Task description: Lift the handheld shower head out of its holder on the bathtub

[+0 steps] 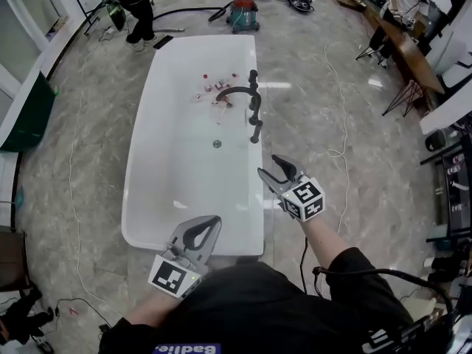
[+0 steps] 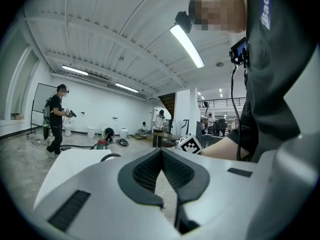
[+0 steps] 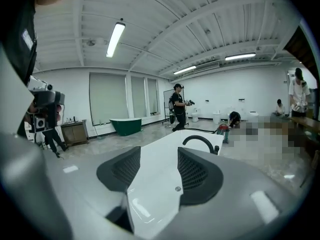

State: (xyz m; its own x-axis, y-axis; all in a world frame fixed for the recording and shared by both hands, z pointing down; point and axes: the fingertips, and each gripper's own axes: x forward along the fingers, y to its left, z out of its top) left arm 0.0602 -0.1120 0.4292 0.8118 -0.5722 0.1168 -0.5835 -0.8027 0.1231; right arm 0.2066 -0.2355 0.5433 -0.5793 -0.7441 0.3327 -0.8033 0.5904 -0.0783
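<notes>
My right hand-held gripper [image 1: 267,164], jaws wide and empty, sits nearer than the closed left one [image 1: 212,221] to the shower head [image 1: 256,130], which stands upright straight ahead on the bathtub's [image 1: 136,190] right rim.

One white bathtub [image 1: 181,161] at centre with one black tap [image 1: 234,92] on its rim; one green bathtub [image 1: 31,116] at 9 o'clock, one vacuum cleaner [image 1: 243,13] at 12, one standing person [image 1: 137,6] at 11; two grippers: left gripper [image 1: 214,221], right gripper [image 1: 267,165]
</notes>
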